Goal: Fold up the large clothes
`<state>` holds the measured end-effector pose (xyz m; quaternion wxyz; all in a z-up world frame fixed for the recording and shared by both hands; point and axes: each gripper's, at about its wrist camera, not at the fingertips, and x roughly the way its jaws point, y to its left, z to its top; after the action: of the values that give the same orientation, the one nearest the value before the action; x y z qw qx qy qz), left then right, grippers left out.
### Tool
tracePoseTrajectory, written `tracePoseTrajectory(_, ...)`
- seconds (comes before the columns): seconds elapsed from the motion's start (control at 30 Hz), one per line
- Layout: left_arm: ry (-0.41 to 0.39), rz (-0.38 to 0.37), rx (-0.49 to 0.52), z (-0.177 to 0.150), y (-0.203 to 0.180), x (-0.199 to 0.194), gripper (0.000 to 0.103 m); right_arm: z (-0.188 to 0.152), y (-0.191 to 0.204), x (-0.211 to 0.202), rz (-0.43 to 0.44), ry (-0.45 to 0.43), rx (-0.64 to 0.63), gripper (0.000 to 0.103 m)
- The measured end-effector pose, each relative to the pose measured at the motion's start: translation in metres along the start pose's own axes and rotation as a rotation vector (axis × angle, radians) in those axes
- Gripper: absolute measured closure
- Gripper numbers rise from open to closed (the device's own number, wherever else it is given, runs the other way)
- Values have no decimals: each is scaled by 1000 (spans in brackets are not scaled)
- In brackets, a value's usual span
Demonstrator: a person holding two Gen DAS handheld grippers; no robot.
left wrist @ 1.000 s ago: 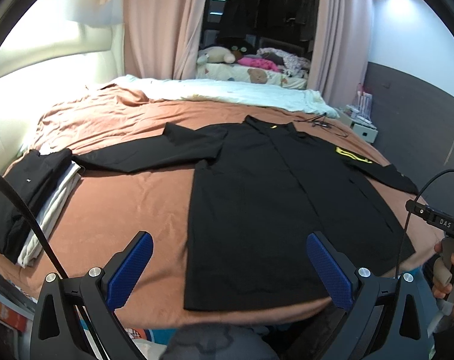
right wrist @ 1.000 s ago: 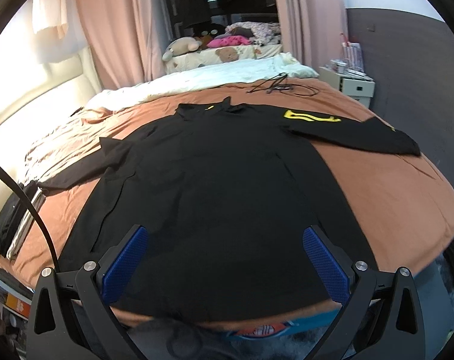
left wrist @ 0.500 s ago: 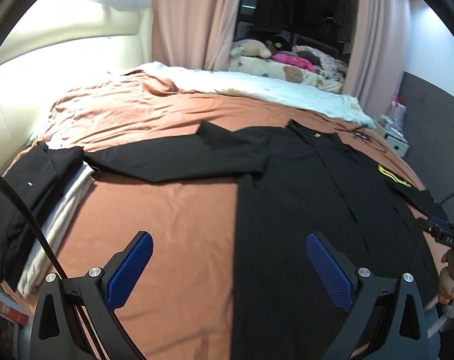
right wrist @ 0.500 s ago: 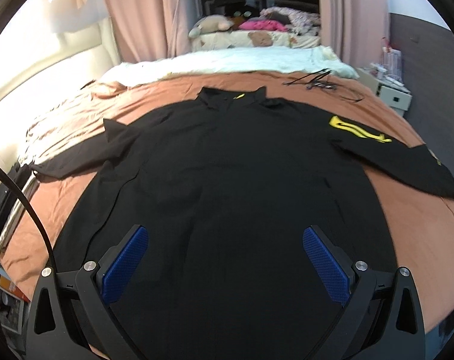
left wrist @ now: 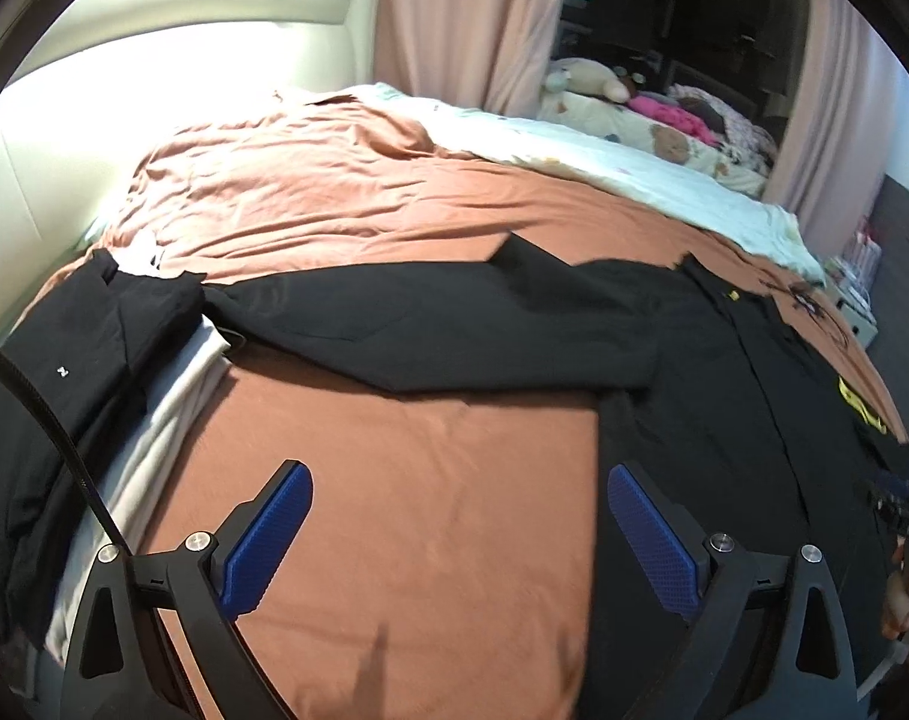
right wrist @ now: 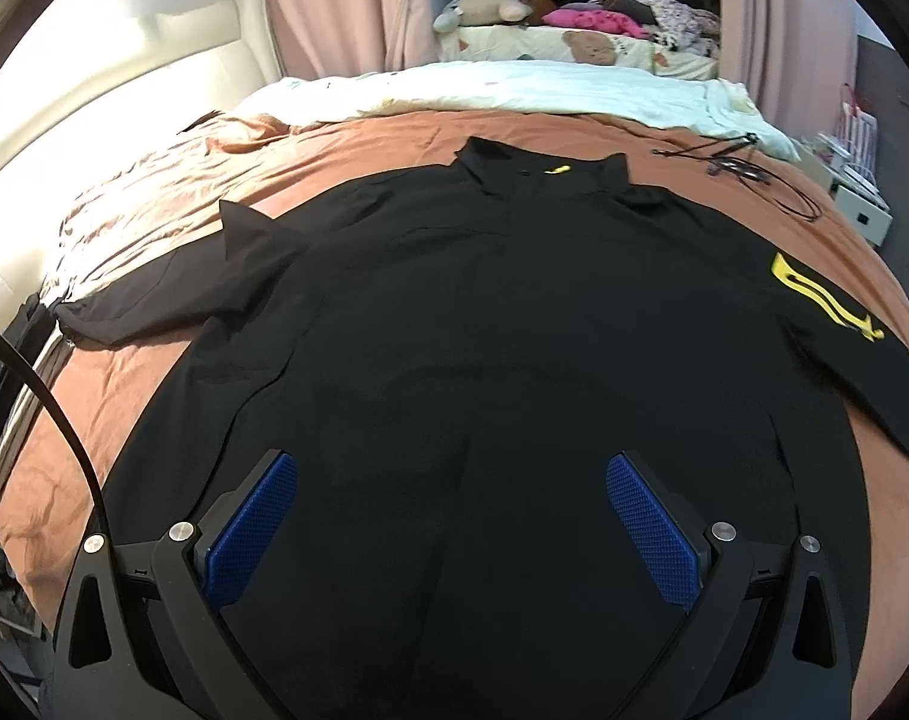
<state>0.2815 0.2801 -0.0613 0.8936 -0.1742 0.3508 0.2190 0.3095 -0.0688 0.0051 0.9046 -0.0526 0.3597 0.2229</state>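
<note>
A large black shirt (right wrist: 502,324) lies flat and spread on the brown bedspread (right wrist: 172,180), collar far, both sleeves out. Its right sleeve carries a yellow mark (right wrist: 814,300). In the left wrist view the left sleeve (left wrist: 430,324) stretches left across the bedspread (left wrist: 406,480). My left gripper (left wrist: 460,534) is open and empty above bare bedspread, just left of the shirt's side edge (left wrist: 610,480). My right gripper (right wrist: 451,528) is open and empty above the shirt's lower middle.
A stack of folded clothes (left wrist: 76,396), black over white, sits at the bed's left edge. A pale quilt (right wrist: 514,84) and plush toys (right wrist: 484,6) lie beyond. Black cables (right wrist: 748,168) rest at the far right, near a white nightstand (right wrist: 862,210).
Both grippers have moved forward and lower over the bed. The left one has swung left, off the shirt's hem to the bare bedspread under the left sleeve. Both stay open.
</note>
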Motion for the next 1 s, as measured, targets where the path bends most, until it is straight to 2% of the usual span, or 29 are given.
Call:
tracePoseTrajectory(0.2,8,8,-75,25,24,28,3,22,6,18,25,1,-12,0)
tracePoseTrajectory(0.27,41,16,-93,30,30,45,5,28,12,24,42,-2,-17,5)
tracePoseTrajectory(0.4,84,53,-134,35,46,77,7,35,19,37,73,-1,-24,8)
tracePoseTrajectory(0.5,105,75,-172,35,61,100,8,37,20,45,84,2,-25,15)
tracePoseTrajectory(0.57,117,92,-195,36,71,114,13,39,19,51,98,11,-20,22)
tracePoseTrajectory(0.73,137,130,-262,46,93,151,13,49,24,68,113,22,-20,25)
tracePoseTrajectory(0.8,140,135,-282,50,97,165,17,53,27,75,135,20,-17,27)
tracePoseTrajectory(0.83,143,141,-286,53,100,173,24,56,28,78,143,21,-16,30)
tracePoseTrajectory(0.87,147,151,-291,55,103,180,41,58,31,83,151,24,-19,32)
tracePoseTrajectory(0.9,154,162,-300,56,106,184,53,61,32,87,157,28,-23,36)
tracePoseTrajectory(0.93,158,169,-317,57,110,188,74,63,34,92,165,33,-25,42)
tracePoseTrajectory(0.97,157,180,-326,58,112,190,86,67,35,98,178,39,-21,48)
tracePoseTrajectory(1.0,147,187,-332,60,113,189,89,70,36,103,194,43,-15,53)
